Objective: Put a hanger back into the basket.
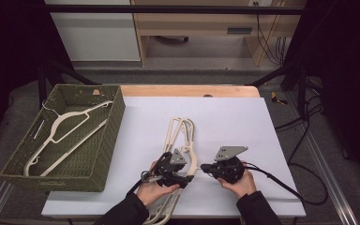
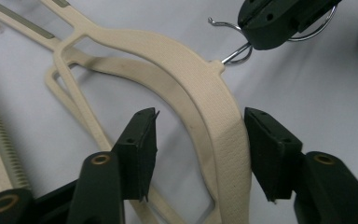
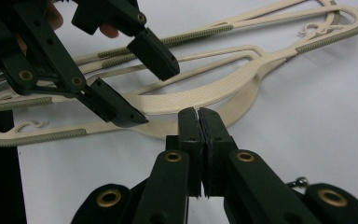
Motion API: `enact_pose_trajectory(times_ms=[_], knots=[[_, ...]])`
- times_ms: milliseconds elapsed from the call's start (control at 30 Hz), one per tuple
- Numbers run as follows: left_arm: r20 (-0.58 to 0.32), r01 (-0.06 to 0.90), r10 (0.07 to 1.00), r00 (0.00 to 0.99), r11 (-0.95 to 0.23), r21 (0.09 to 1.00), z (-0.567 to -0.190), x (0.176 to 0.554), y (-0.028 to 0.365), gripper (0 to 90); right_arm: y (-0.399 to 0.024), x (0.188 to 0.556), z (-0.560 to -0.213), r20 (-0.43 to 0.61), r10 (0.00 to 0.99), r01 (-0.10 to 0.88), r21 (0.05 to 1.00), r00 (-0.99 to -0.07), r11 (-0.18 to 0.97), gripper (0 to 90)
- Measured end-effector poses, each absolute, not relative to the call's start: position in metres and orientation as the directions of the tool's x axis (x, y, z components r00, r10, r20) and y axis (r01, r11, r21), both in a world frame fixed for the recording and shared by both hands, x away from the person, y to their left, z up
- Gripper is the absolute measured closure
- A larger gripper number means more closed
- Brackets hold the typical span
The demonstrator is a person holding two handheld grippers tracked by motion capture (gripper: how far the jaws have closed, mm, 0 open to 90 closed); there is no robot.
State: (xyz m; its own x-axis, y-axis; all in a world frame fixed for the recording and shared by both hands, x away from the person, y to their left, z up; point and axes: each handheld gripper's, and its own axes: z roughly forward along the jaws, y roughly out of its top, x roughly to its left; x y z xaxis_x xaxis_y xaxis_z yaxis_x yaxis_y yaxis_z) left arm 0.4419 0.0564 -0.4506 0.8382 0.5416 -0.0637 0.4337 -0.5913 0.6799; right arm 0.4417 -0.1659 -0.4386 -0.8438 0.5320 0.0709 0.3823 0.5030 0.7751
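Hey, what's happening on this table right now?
A person is working with cream hangers stacked on a white table. The left gripper has its jaws on either side of the top hanger's neck, one pad near it, the other apart. The right gripper is shut on the wire hook. Another hanger lies in the green basket.

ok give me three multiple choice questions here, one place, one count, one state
1. Where does the green basket sit? A left side of the table B right side C centre
2. How many hangers lie in it? A none B one C three
3. The left gripper is: A shut on nothing B open around the top hanger C holding the basket
Answers: 1 A, seen at the left; 2 B, a single cream hanger inside; 3 B, fingers apart either side of it.
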Motion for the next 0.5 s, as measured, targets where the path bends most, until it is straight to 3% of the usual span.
enact_pose_trajectory(times_ms=[367, 400, 500], knots=[[-0.113, 0.482, 0.543, 0.832, -0.608, 0.630, -0.459, 0.443, 0.045, 63.5, -0.166, 0.440, -0.437, 0.062, 0.535, 0.381, 0.771, -0.842, 0.510, 89.1], [-0.121, 0.487, 0.541, 0.832, -0.609, 0.626, -0.458, 0.443, 0.044, 68.6, -0.165, 0.440, -0.437, 0.059, 0.536, 0.380, 0.771, -0.842, 0.511, 89.0], [-0.119, 0.496, 0.552, 0.825, -0.608, 0.619, -0.456, 0.441, 0.043, 70.6, -0.165, 0.440, -0.436, 0.059, 0.536, 0.377, 0.775, -0.842, 0.507, 88.8]])
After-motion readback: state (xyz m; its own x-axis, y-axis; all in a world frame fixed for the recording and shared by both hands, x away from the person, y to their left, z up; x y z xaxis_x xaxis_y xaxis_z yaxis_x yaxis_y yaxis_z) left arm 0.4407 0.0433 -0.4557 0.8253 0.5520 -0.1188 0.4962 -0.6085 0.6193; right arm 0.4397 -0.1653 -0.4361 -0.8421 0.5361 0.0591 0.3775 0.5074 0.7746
